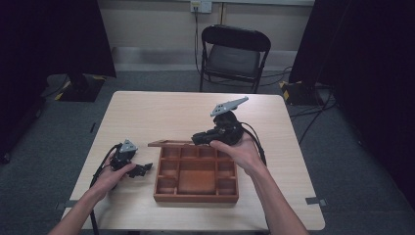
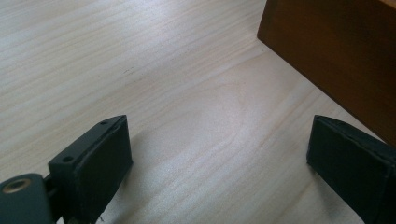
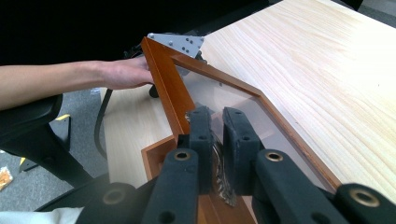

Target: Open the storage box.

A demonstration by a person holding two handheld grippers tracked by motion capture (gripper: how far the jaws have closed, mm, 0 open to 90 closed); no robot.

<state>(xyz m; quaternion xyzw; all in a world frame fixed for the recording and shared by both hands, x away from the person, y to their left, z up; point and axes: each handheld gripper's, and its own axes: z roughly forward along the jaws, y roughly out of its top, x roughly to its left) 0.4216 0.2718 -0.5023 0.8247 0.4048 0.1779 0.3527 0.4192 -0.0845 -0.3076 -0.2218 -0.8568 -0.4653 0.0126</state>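
While the lid point(image 3: 219, 88) stands raised over the far edge of the wooden box point(image 1: 195, 197) mid-table, we see our right gripper point(image 3: 218, 122) clamped on its clear pane | our left gripper point(image 2: 219, 154) rests beside the box, jaws apart, nothing between | table point(image 1: 147, 112) | chair point(image 1: 234, 54) beyond.
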